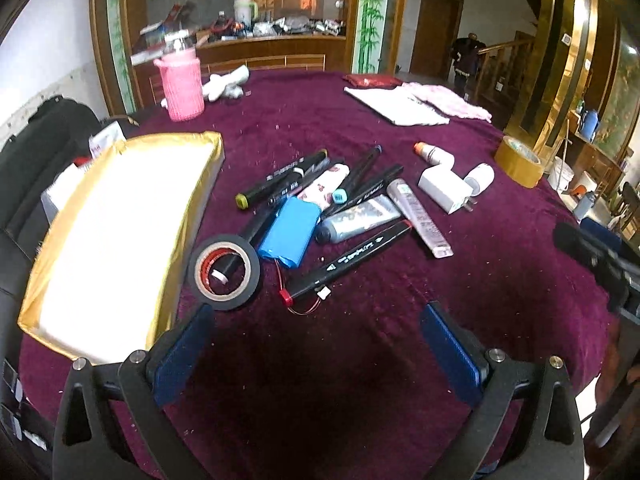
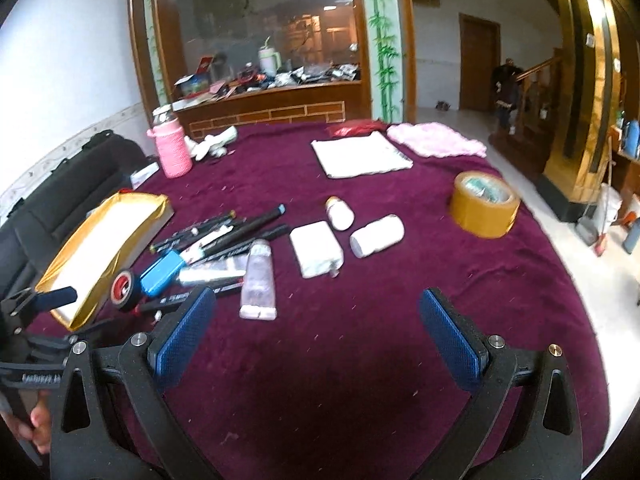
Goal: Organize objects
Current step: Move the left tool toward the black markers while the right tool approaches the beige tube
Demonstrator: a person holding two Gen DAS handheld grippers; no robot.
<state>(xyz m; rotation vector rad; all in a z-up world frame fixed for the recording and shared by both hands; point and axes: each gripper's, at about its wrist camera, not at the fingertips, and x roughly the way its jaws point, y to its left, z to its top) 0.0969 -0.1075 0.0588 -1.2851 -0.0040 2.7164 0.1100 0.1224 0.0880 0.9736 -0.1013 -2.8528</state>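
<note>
Both grippers, left [image 1: 316,344] and right [image 2: 316,332], stand spread wide and carry nothing, above bare cloth [image 1: 360,360] short of the clutter. The pile lies mid-table just beside the gold box [image 1: 120,232]: markers [image 1: 280,178], tape roll [image 1: 224,272], blue pack [image 1: 290,232], tubes [image 1: 420,216], charger [image 1: 442,186]. Judged light and rigid, the markers may roll; pinch each mid-barrel. The pack's thin wires [image 1: 304,304] look snag-prone; take it across its body.

My right gripper [image 2: 316,334] hangs over the counter [image 2: 360,360], jaws spread wide, holding nothing. Markers [image 2: 224,232] lie far left beside the gold box [image 2: 100,248].
</note>
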